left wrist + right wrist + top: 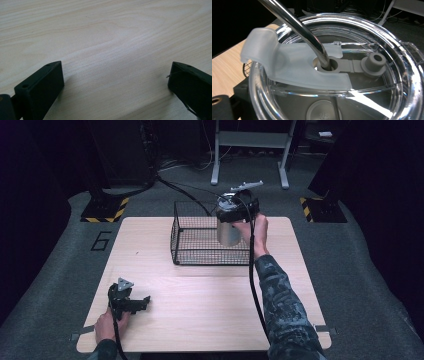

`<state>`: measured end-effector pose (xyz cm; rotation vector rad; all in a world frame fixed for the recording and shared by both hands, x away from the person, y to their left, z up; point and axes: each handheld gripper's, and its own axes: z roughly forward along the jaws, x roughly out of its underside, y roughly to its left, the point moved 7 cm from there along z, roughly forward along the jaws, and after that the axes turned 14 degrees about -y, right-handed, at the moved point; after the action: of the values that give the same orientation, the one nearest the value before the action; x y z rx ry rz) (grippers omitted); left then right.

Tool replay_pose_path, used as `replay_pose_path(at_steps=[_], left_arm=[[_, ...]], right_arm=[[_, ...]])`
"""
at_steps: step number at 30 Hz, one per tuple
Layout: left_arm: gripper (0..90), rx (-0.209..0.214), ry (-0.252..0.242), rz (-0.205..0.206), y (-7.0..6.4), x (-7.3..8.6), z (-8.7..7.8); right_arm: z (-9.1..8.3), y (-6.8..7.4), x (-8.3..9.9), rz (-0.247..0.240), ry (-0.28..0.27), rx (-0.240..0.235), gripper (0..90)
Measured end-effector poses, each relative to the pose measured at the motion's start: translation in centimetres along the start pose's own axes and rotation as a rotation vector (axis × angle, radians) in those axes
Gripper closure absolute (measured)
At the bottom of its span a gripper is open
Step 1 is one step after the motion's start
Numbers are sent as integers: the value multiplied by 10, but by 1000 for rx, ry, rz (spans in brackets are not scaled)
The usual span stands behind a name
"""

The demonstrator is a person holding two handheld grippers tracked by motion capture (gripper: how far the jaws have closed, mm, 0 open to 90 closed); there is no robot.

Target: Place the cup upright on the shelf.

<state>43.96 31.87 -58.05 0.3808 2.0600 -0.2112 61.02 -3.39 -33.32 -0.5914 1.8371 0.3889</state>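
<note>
Above the wire basket (pixel 200 240), right hand-held gripper (pixel 240 207) clamped around lidded steel tumbler (pixel 229 232); left hand-held gripper (pixel 131 302) wide open, empty.

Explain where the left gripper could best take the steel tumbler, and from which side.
Judged from these views: grip the tumbler on its bare steel wall below the clear lid, coming in level from its left side. The cup hangs upright over the wire basket, the right gripper occupies its top, and a metal straw sticks up through the lid.
</note>
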Motion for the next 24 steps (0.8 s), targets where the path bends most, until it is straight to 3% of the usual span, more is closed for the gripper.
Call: replay_pose_path(at_steps=[18,21,24], left_arm=[[2,8,11,8,0,0,-1],[2,6,11,9,0,0,-1],[3,9,14,5,0,1,-1]], right_arm=[[30,-11,16,22,14,60,38],[34,-10,20,47,20,71,37],[40,-10,25,29,20,60,37]])
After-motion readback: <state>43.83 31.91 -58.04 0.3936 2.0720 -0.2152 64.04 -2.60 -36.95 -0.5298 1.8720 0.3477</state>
